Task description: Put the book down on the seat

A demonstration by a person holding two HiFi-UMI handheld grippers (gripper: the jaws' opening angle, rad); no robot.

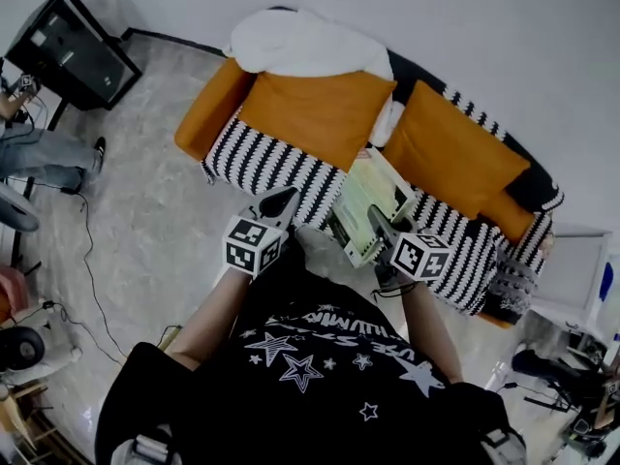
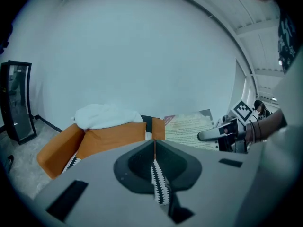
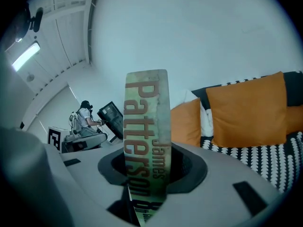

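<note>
The book (image 1: 373,204) is a thick pale-green paperback, raised over the front edge of the seat (image 1: 260,163). The seat is black-and-white striped.

The book's (image 3: 144,141) lower end sinks out of sight inside the right claw (image 3: 152,171). In the left gripper view, that claw covers the book's right part. A person's legs (image 1: 44,158) are cut off by the head view's left edge.

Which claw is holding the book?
The right claw: the book stands clamped between its jaws. The left claw is shut, with nothing in it.
</note>
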